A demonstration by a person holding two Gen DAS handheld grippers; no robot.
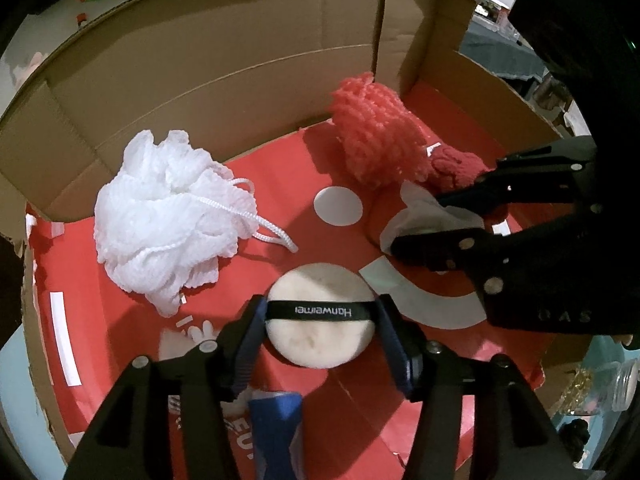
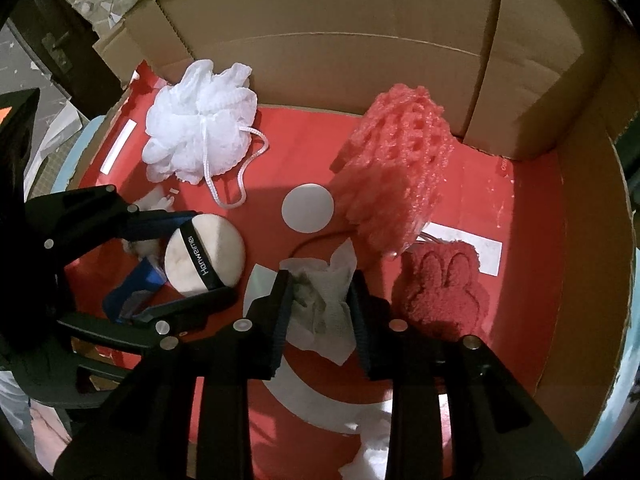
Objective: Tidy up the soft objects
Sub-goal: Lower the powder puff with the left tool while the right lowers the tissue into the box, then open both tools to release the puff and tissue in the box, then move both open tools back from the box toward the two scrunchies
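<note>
I am looking down into a large open cardboard box [image 1: 224, 64] with brown walls and a red printed floor marked with white shapes. Everything soft sits on that floor.

The biggest item is a coral-pink mesh sponge [image 2: 394, 168], standing near the back wall toward the right. Well apart from it, at the back left, lies a white mesh bath pouf [image 2: 202, 120] with its white cord loop trailing toward the middle of the box. Just in front of the pink sponge, touching its lower edge, rests a dark red fuzzy cloth [image 2: 442, 288] with a rabbit shape stitched on it.

My left tongs [image 1: 320, 320] reach into the near left part of the box. Their blue-padded jaws sit on either side of a round cream powder puff [image 1: 322, 320], which lies flat on the red floor with a black ribbon band across its top; the pads are at its rim, and I cannot tell whether they still press on it.

My right tongs [image 2: 320, 312] reach in beside the red cloth. Their black jaws squeeze a crumpled white tissue [image 2: 324, 308] between them, its edges bulging out above and below the pads.
</note>
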